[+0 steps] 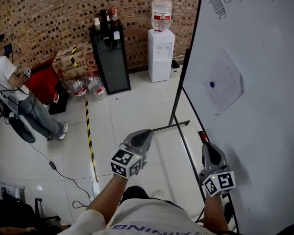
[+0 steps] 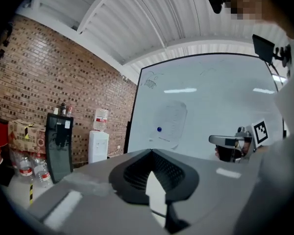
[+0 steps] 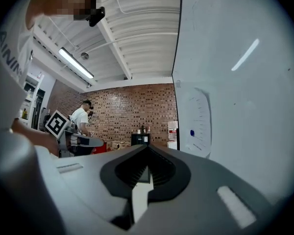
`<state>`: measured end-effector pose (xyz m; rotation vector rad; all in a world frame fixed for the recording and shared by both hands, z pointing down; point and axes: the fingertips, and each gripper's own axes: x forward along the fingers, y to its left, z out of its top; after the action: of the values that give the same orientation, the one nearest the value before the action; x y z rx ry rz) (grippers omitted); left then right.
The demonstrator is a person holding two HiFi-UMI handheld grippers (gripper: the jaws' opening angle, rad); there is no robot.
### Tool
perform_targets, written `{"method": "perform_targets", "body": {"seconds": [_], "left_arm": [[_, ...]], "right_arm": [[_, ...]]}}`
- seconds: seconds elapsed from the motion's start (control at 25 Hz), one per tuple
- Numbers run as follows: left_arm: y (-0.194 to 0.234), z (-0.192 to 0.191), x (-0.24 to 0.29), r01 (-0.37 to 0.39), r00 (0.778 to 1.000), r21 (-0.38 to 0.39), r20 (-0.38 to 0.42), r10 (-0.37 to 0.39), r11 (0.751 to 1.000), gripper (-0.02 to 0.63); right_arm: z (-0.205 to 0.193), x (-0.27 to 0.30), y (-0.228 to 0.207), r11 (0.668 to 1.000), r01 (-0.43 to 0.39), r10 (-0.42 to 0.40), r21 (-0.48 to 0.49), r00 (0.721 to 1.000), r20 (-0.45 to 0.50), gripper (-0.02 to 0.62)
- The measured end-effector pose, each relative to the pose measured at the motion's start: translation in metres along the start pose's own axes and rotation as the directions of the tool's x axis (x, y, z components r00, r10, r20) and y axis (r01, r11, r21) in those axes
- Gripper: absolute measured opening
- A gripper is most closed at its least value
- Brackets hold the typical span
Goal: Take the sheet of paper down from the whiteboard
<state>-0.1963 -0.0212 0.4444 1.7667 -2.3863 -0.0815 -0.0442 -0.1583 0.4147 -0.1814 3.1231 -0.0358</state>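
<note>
The sheet of paper [image 1: 228, 84] is on the whiteboard [image 1: 264, 146], in its upper middle part, at the right of the scene. It hangs turned, with one corner down, and a blue magnet [image 1: 212, 84] sits on its left part. Both tongs are low and near the person who holds them, well apart from the sheet.

The left tongs [image 1: 146, 132] are over the white floor [image 1: 132, 102], left of the board's stand. Their jaws are together at the tips and nothing is between them. The right tongs [image 1: 208, 146] are just beside the lower edge of the board, also with jaws together and empty.

At the far brick wall stands a white water dispenser [image 1: 160, 55] with a big water bottle [image 1: 161, 14] upside down on top; how much water is in it I cannot tell. Left of it is a black cabinet [image 1: 111, 58] with some small bottles [image 1: 105, 17] on top. On the floor beside the cabinet stand big clear bottles [image 1: 88, 87] with red labels. Behind them is a cardboard box [image 1: 71, 60], closed, and a red bin [image 1: 41, 80] whose content is not visible. A person [image 1: 10, 82] in a white shirt stands at the far left
</note>
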Motion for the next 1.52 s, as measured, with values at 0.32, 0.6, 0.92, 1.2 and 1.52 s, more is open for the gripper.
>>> {"method": "perform_targets", "body": {"seconds": [0.32, 0.6, 0.92, 1.2, 1.52], "left_arm": [[-0.001, 0.027, 0.125, 0.191, 0.982, 0.051, -0.003, -0.191, 0.980, 0.003], [0.004, 0.061, 0.240, 0.450, 0.891, 0.132, 0.008, -0.454, 0.884, 0.003], [-0.001, 0.078, 0.322, 0.686, 0.722, 0.192, -0.057, -0.690, 0.702, 0.003], [-0.037, 0.072, 0.345, 0.753, 0.646, 0.231, -0.082, -0.759, 0.616, 0.003], [-0.045, 0.062, 0.356, 0.726, 0.676, 0.274, -0.113, -0.728, 0.631, 0.003]], "right_arm": [[-0.001, 0.033, -0.055, 0.993, 0.116, -0.115, -0.030, 0.993, 0.021, 0.002], [0.022, 0.069, -0.113, 0.912, 0.403, -0.399, -0.075, 0.915, 0.066, 0.002], [0.042, 0.085, -0.145, 0.722, 0.688, -0.683, -0.071, 0.725, 0.088, 0.003], [0.038, 0.060, -0.146, 0.594, 0.802, -0.801, -0.064, 0.597, 0.044, 0.002], [0.033, 0.057, -0.154, 0.585, 0.808, -0.808, -0.062, 0.588, 0.032, 0.003]]}}
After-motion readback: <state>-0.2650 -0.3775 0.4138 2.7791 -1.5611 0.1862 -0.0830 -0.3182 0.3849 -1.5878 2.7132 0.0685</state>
